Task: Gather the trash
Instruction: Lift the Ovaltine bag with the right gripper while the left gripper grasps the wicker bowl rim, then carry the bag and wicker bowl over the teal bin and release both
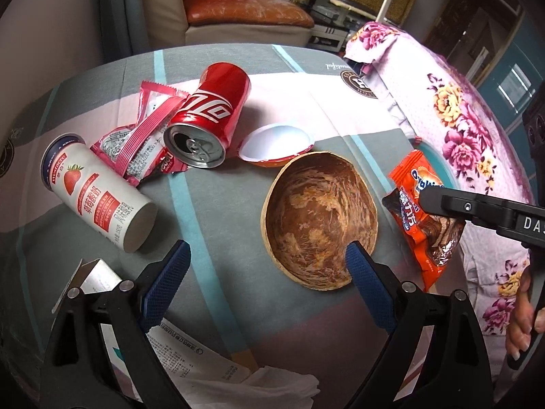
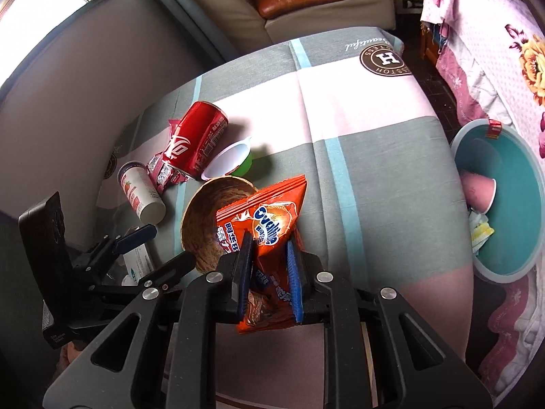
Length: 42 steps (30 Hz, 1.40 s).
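Right gripper (image 2: 269,269) of mine is pinching the orange crinkled foil snack packet (image 2: 269,225); left gripper (image 1: 269,266) is hanging spread and empty. Next, I think, comes carrying it over the round teal plastic bin (image 2: 517,266).

A home living room: leather sofa (image 1: 245,10), floral quilt (image 1: 453,112), cloth-covered table (image 2: 357,109).

Soft daylight, sharp centre, edges warped (fisheye)

Can (image 1: 207,116) lies between wrappers (image 1: 143,136) and cup (image 1: 276,143), behind bowl (image 1: 320,218).
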Tool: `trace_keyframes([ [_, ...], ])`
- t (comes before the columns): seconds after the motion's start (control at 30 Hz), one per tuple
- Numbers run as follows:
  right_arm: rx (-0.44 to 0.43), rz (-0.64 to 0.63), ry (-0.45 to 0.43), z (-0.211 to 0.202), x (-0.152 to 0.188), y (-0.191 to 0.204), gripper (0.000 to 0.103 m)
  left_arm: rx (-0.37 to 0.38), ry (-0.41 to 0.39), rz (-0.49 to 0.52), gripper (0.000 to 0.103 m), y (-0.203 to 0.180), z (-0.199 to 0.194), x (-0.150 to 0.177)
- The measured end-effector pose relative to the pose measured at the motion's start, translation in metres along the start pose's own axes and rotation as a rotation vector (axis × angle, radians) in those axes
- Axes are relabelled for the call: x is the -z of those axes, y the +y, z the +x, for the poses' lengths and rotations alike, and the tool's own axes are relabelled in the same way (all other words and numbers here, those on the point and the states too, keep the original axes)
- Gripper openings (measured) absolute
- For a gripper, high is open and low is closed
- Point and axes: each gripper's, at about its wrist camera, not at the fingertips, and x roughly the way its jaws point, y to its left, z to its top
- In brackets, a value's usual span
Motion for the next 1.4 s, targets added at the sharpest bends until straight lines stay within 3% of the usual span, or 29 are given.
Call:
trace_keyframes([
  [0.07, 0.011, 0.019, -0.009, -0.004, 0.002, -0.012, 0.018, 0.013, 0.012, -0.002, 0.091, -0.004, 0.008, -0.004],
  [0.13, 0.015, 0.036, -0.014, -0.006, 0.006, -0.023, 0.018, 0.029, 0.029, -0.003, 0.074, -0.005, 0.016, -0.008],
  [0.3, 0.007, 0.081, -0.022, -0.007, 0.009, -0.046, 0.018, 0.052, 0.062, -0.048, 0.068, -0.001, 0.035, -0.016],
  [0.4, 0.001, 0.101, -0.025, -0.006, 0.01, -0.056, 0.018, 0.037, 0.061, -0.05, 0.052, -0.003, 0.042, -0.017],
  [0.43, -0.001, 0.107, -0.026, -0.006, 0.01, -0.06, 0.018, 0.019, 0.051, -0.04, 0.036, -0.006, 0.042, -0.017],
  [0.6, -0.011, 0.14, -0.035, -0.008, 0.012, -0.076, 0.018, -0.057, -0.016, -0.009, 0.014, -0.022, 0.034, -0.018],
  [0.8, -0.023, 0.179, -0.051, -0.012, 0.016, -0.095, 0.018, -0.119, -0.1, 0.073, 0.01, -0.054, 0.014, -0.025],
  [1.4, -0.052, 0.297, -0.173, -0.056, 0.027, -0.162, 0.018, -0.074, -0.086, 0.192, 0.01, -0.139, 0.016, -0.047],
])
